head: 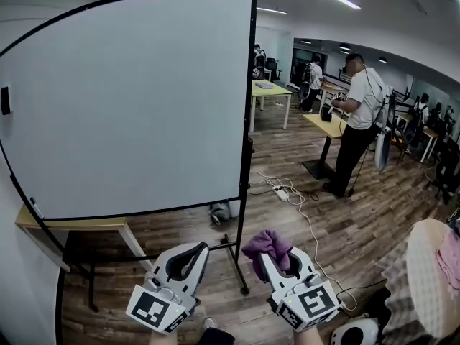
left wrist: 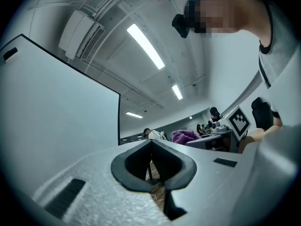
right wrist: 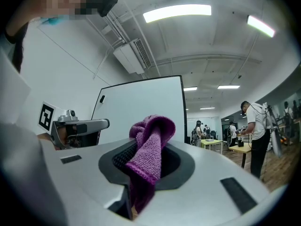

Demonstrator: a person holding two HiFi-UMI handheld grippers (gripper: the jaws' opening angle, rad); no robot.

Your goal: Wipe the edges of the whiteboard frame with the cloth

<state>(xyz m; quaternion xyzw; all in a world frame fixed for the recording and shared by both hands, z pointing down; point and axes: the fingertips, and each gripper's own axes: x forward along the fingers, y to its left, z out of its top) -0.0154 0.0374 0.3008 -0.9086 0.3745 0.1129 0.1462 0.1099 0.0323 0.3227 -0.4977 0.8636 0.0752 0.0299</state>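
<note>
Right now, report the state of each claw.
Left claw: shut, nothing in it.
Right claw: shut on the cloth.

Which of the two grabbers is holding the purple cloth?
The right gripper: the purple cloth is pinched between its jaws and sticks up from them. The left gripper is shut with nothing in it.

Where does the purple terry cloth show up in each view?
Head view: the purple terry cloth sits bottom centre, in the right gripper.
Left gripper view: the cloth is small, right of centre.
Right gripper view: the cloth is dead centre, between the jaws.
Shared landmark: the whiteboard's black right frame edge.
</note>
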